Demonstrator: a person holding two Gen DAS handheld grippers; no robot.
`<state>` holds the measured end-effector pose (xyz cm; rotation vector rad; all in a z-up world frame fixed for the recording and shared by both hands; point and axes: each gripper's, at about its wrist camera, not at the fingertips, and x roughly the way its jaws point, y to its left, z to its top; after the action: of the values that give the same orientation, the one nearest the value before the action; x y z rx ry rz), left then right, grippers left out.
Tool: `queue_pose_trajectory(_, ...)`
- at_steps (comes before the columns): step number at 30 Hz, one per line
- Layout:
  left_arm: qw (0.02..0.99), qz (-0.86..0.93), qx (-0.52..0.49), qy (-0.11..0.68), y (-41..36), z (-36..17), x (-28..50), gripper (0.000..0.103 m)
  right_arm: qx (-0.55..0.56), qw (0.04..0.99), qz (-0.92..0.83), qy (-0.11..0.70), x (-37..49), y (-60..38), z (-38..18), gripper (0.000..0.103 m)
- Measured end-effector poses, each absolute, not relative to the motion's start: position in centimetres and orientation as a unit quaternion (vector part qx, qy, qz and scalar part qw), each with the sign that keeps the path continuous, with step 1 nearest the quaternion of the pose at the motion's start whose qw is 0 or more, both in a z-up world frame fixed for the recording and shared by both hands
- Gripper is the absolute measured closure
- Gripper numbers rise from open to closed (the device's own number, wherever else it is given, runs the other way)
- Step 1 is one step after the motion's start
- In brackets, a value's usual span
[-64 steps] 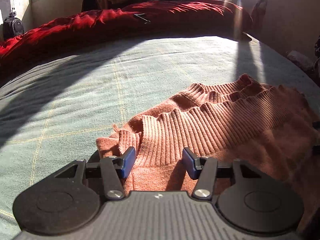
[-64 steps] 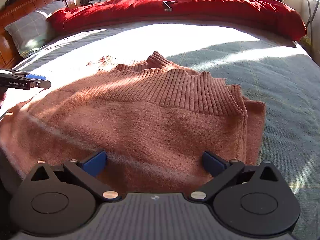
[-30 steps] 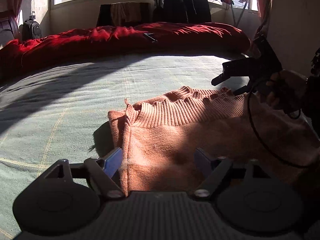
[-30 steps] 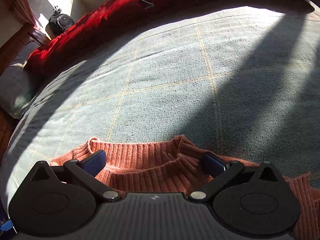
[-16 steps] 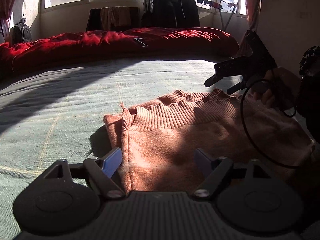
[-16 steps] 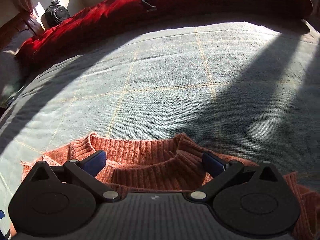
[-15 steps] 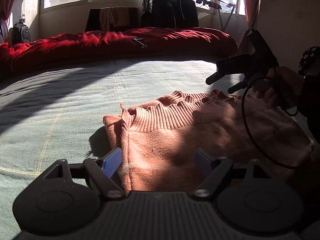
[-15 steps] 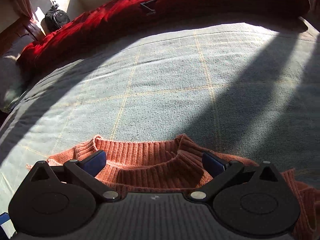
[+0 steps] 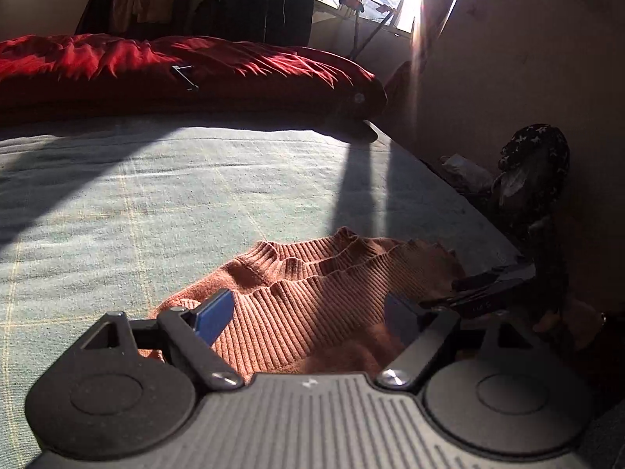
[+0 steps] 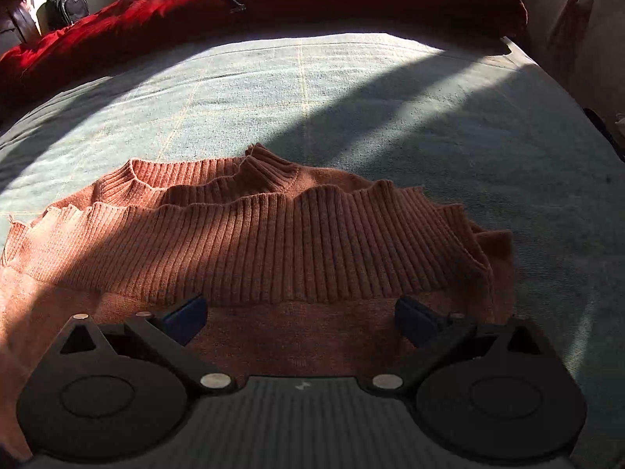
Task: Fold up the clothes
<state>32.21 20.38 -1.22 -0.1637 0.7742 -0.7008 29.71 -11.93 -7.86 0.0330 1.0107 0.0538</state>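
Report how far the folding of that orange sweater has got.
Done: the sweater lies on the bed already doubled, its ribbed hem laid up near the collar. In hand: nothing. The left gripper is opening with only loose knit below it; the right gripper hangs open above the sweater. Left: probably squaring the uneven edges, perhaps one more fold; no other clothes to fold show on the bed.

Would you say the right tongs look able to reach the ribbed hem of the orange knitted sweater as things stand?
Probably yes: the right tongs hover open over the orange knitted sweater, its ribbed hem lies just ahead on the green bedspread, and nothing sits between them.
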Motion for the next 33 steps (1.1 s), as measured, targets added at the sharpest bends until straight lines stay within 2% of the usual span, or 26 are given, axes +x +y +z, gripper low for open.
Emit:
queue_pose_trajectory(5,0.816,-0.373,-0.122,0.424,16.7,-3.6,38.1,0.019,-0.028,0.877,0.015,0.479,28.3,-10.8,-9.0,0.000)
queue_pose_trajectory(13,0.773,-0.335,-0.155,0.516,14.1,-10.3,45.1,0.019,-0.018,0.881,0.005,0.473,27.4,-10.9,-9.0,0.000)
queue_pose_trajectory(18,0.785,-0.317,-0.162,0.507,13.7,-11.4,46.1,0.019,-0.010,0.882,0.012,0.471,27.4,-11.1,-9.2,0.000)
queue_pose_trajectory(27,0.807,-0.323,-0.045,0.492,11.1,-10.7,44.3,0.019,-0.012,0.878,0.031,0.477,27.8,-11.7,-9.3,0.000)
queue_pose_trajectory(33,0.817,-0.310,-0.036,0.485,11.1,-10.1,43.6,0.019,-0.016,0.882,0.036,0.469,27.5,-11.8,-9.5,0.000)
